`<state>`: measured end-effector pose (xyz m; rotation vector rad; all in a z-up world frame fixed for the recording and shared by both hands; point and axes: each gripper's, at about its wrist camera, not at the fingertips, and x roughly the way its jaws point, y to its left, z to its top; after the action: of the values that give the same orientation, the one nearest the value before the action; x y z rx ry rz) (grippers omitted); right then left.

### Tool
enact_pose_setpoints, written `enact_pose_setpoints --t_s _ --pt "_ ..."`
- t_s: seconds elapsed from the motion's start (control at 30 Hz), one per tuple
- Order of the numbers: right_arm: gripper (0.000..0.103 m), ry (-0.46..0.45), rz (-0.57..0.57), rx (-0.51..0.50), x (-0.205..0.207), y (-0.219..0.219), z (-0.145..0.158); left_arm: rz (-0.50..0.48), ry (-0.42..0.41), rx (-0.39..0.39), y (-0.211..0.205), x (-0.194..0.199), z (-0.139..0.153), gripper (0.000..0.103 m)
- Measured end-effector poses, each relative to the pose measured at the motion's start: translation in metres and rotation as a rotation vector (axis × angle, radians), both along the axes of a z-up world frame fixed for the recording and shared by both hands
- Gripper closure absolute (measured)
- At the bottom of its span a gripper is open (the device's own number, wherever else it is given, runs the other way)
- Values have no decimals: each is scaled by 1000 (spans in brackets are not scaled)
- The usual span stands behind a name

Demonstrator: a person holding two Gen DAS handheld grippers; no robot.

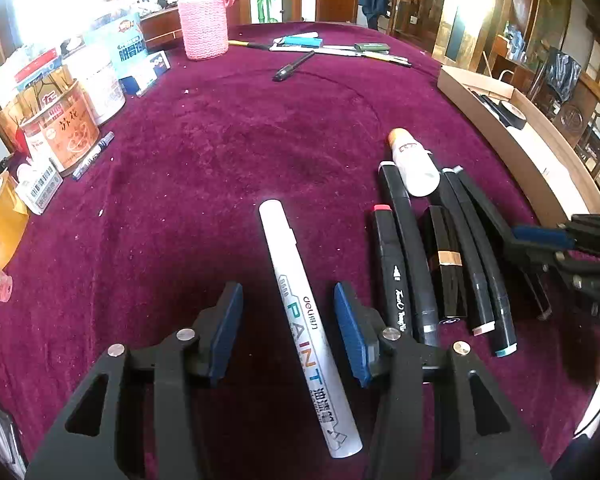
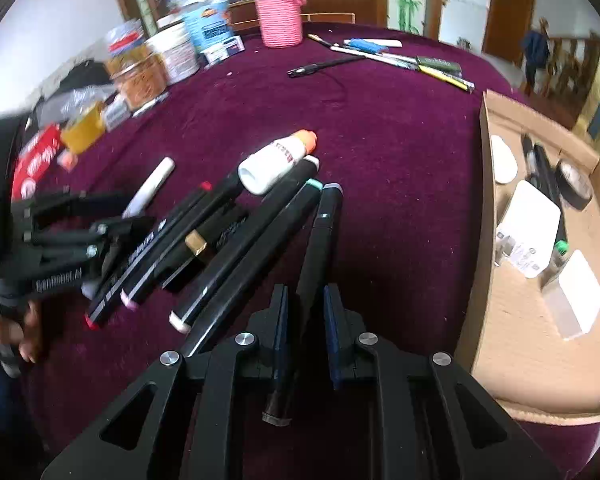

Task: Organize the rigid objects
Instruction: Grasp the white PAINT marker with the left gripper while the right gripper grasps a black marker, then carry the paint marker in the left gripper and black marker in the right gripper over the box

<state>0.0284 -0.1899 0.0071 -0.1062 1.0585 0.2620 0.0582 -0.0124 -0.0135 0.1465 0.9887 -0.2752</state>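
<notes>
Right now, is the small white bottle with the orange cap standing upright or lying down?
Lying down. The white bottle rests on its side across the black markers, orange cap pointing away.

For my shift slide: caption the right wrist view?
Right gripper shut on a black marker beside the marker row, cardboard box at right.
</notes>
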Motion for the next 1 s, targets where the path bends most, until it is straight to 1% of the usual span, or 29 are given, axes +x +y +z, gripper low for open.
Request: enact_pose_setpoints --t_s 0.07,0.13,0.23,0.3,0.33,0.37,0.4,0.47,0.53,0.57,0.6,0.63,0.7,0.8,0.93,1.0 --pt "87 -11 12 -54 -4 6 -5 6 -5 3 0 0 -1 56" --pt "87 -48 19 -62 -9 5 -5 9 -10 9 -1 -1 -1 56" --pt "87 -57 14 -35 -11 0 -3 13 -12 5 0 -1 -1 56" --pt "87 -55 17 -13 -11 -3 -2 13 -15 14 -2 -2 -1 54" --pt "87 -57 16 -9 -12 -4 -2 17 -16 20 -2 -2 -1 52" --pt "87 -58 10 -4 -12 -5 -2 30 -11 25 -1 -1 -2 43" --pt "87 -56 5 2 -11 -5 -3 52 -6 32 2 1 -3 33" --pt "88 -51 -5 20 -11 -7 -2 63 5 6 8 2 -3 32" --pt "89 -43 -17 40 -12 -11 -2 58 -6 17 5 -3 -2 37" --pt "89 -42 -18 52 -13 -13 -2 54 -10 18 3 -6 -1 45" --pt "90 -42 -19 61 -13 -15 -3 43 -12 16 1 -9 0 57" --pt "90 -41 -23 76 -15 -18 -2 34 -10 13 -1 -11 1 62" --pt "90 -46 -34 104 -18 -22 0 38 -9 7 -2 -14 2 87" --pt "90 -55 -41 132 -23 -28 2 53 -2 -13 0 -17 3 91" --pt "90 -46 -48 147 -26 -33 1 60 15 -33 2 -21 4 91" --pt "90 -36 -53 147 -23 -33 0 51 13 -9 -1 -20 3 91"
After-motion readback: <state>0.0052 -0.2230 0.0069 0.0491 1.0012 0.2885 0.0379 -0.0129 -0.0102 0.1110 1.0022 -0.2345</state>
